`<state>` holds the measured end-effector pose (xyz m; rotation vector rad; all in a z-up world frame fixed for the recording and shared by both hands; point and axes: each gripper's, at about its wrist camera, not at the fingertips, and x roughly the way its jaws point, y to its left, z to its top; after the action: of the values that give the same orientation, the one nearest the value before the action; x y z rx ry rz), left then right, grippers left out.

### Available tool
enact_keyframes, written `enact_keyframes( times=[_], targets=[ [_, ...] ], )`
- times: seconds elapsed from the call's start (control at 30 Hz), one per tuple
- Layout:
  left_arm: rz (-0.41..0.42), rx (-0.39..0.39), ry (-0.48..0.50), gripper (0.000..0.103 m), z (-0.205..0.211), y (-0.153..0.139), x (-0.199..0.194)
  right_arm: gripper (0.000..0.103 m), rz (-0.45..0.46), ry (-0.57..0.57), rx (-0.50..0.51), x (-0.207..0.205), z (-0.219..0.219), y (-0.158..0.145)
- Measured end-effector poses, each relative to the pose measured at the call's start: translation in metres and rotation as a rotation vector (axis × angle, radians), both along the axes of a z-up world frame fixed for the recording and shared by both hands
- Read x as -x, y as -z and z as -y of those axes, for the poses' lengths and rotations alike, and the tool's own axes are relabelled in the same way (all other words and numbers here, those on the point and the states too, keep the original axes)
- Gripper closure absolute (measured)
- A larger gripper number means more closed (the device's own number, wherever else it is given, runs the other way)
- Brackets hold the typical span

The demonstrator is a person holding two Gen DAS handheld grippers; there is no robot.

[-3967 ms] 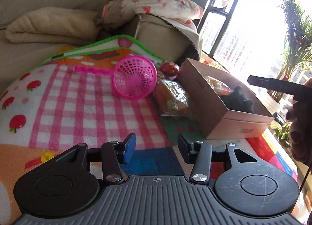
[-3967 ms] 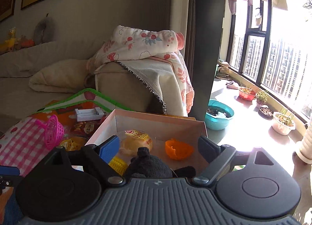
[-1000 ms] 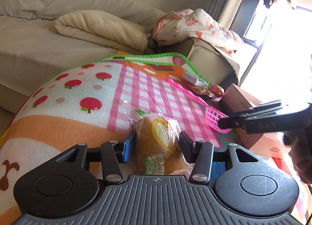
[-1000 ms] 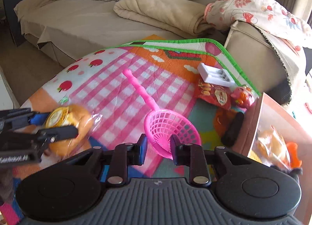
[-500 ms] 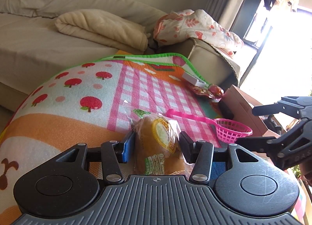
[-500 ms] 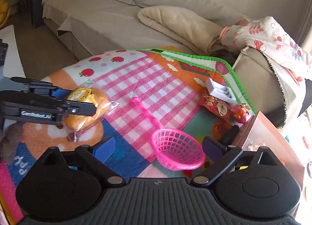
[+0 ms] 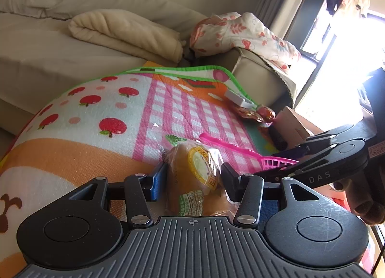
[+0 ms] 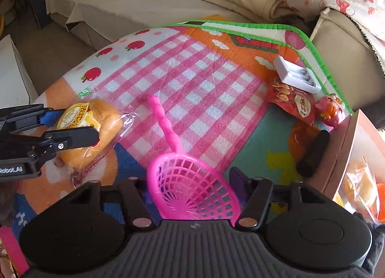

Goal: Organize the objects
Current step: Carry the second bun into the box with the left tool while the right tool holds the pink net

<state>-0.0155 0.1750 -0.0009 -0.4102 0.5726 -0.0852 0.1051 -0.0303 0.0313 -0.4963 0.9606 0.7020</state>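
On a fruit-print play mat point(image 8: 192, 90) spread before a beige sofa point(image 7: 60, 44), my left gripper point(image 7: 192, 181) holds a wrapped bun point(image 7: 195, 179), its jaws pressed on the packet from both sides, while my right gripper point(image 8: 190, 186) comes over the bowl of a pink toy strainer point(image 8: 192, 191), its jaws closing with the mesh bowl between them; whether the pads press on it yet I cannot tell, and they appear to stand just clear. The strainer lies on the mat with its handle pointing away toward the checked patch. At the right edge of the mat stands an open cardboard box point(image 8: 341, 157), where another wrapped bun and something orange already lie, so I judge the tidying partly done. Left on the mat, as far as I can see, are a white battery holder point(image 8: 298, 78), a red snack packet point(image 8: 293, 102), a small pink toy point(image 8: 330, 109) and a dark cylinder point(image 8: 312, 152) beside the box wall. The bun and the strainer are in hand but not yet in the box, and I reckon a good share of the work remains.
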Motion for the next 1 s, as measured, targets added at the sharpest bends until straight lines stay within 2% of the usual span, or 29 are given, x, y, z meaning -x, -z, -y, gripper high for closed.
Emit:
enact_keyframes(
  times=[0.03,0.17,0.33,0.4,0.47,0.57,0.67,0.8,0.9,1.0],
  targets=[
    [-0.001,-0.007,0.000,0.049,0.001,0.000,0.000,0.063,0.006,0.000,0.002,0.006,0.004,-0.001],
    [-0.007,-0.034,-0.006,0.049,0.005,-0.002,0.001,0.075,-0.002,0.036,-0.033,0.035,0.029,-0.009],
    [-0.019,-0.064,-0.012,0.049,0.014,-0.005,0.006,0.075,0.018,0.105,-0.038,0.073,0.068,-0.013],
    [-0.027,-0.069,-0.012,0.049,0.015,-0.007,0.006,0.061,-0.015,0.092,-0.103,0.085,0.084,-0.018],
    [-0.042,-0.073,-0.002,0.049,0.017,-0.010,0.005,0.021,0.014,0.095,-0.160,0.098,0.098,-0.027],
    [-0.061,-0.065,0.056,0.049,0.026,-0.011,0.004,0.001,0.069,0.120,-0.218,0.111,0.117,-0.041],
    [-0.061,-0.073,0.128,0.049,0.042,-0.011,0.005,0.000,0.084,0.152,-0.226,0.109,0.127,-0.043],
    [-0.068,-0.086,0.200,0.049,0.061,-0.012,0.003,0.000,0.063,0.159,-0.200,0.092,0.120,-0.028],
    [-0.071,-0.097,0.208,0.049,0.066,-0.013,0.004,0.000,0.061,0.110,-0.165,0.079,0.101,-0.014],
    [-0.081,-0.067,0.208,0.049,0.060,-0.011,0.005,0.000,0.059,0.077,-0.112,0.063,0.083,-0.002]
  ],
)
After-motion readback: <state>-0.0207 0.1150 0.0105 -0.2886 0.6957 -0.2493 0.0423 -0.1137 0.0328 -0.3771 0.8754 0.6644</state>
